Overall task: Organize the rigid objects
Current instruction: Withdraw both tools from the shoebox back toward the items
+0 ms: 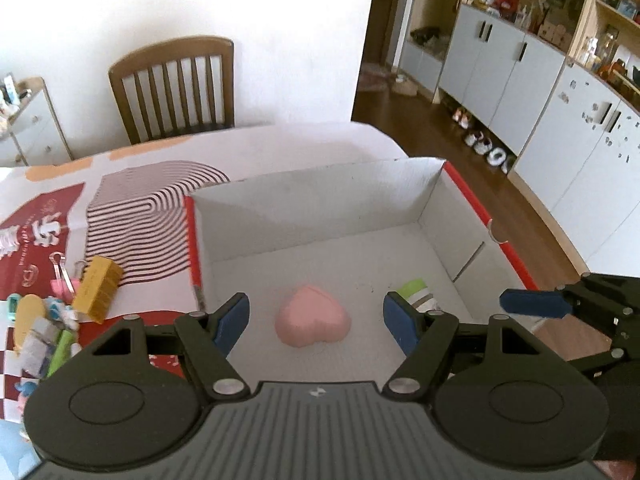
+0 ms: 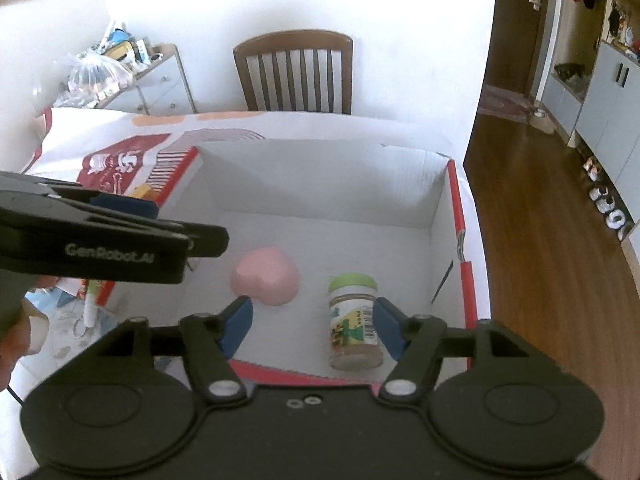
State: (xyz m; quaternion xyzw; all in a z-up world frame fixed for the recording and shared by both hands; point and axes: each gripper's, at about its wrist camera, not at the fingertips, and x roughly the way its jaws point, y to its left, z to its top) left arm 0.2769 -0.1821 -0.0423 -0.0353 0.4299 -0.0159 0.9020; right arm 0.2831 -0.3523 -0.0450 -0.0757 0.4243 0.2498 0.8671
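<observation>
On the bench (image 1: 304,148), far to the left of the left claw (image 1: 316,322), lies a heap of small things: a yellow box (image 1: 98,294) tilted on its side, pink binder clips (image 1: 64,280) just beside it, and a jumble of smaller pieces too blurred to name. The bench is covered by a cloth (image 1: 132,216) printed in red with striped arches.

The left claw is spread and holds nothing. It hangs above a white box with red rims (image 1: 320,192). Between its pads, down on the box floor and apart from both, lies a pink heart-shaped case (image 1: 312,322). Just past its right pad a bit of green lid and label shows.

In the right wrist view that thing reads as a small jar (image 2: 354,324) with a green lid, lying in the box with the lid pointing away. The right claw (image 2: 314,326) is spread, with nothing pinched. The jar sits just inside its right pad; whether it touches cannot be told. The pink case lies ahead of its left pad. Further left, the left claw crosses the view with a hand (image 2: 16,332) behind it.

Beyond the bench stands a wooden chair (image 2: 294,72).
</observation>
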